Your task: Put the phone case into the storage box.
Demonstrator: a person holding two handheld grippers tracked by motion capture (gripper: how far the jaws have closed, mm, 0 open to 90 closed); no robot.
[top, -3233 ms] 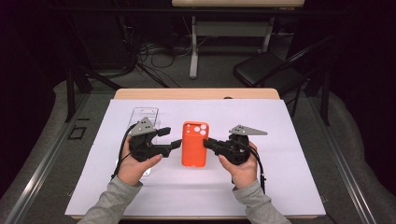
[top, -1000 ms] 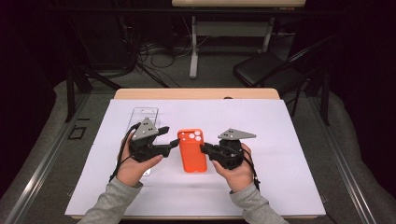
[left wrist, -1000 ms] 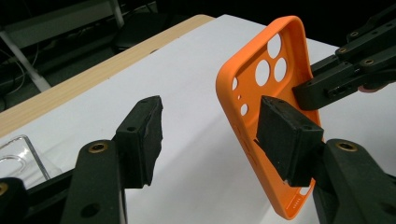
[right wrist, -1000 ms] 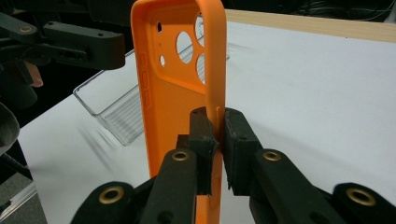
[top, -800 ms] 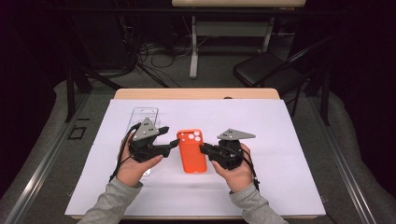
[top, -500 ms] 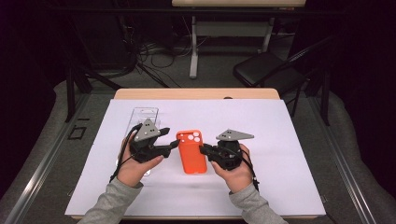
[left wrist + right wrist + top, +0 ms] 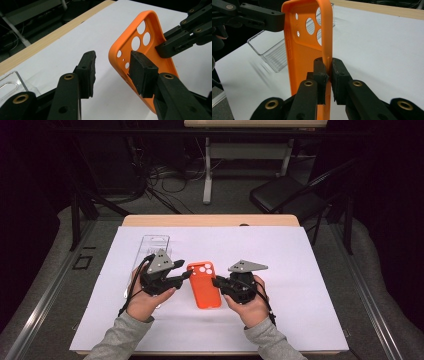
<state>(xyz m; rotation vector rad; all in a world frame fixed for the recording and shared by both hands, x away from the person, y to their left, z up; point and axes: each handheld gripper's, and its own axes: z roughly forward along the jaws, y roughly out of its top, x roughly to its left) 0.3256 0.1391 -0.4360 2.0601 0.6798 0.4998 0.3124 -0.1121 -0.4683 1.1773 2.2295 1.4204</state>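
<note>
Our right gripper (image 7: 327,72) pinches the side wall of the orange phone case (image 7: 304,50). Our left gripper (image 7: 113,72), jaws just closing, straddles the opposite rim, not visibly pressing. From above, the case (image 7: 203,285) sits mid-table between both grippers, camera holes facing away from us.

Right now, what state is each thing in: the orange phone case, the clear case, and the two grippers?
Orange phone case: empty, open side up, right edge pinched.
Clear case: empty, lying flat on the white sheet, untouched.
Right gripper: shut on the orange phone case's side wall.
Left gripper: open; jaws have just been closing, straddling the case's other wall, one pad inside it, not yet pressing.
</note>
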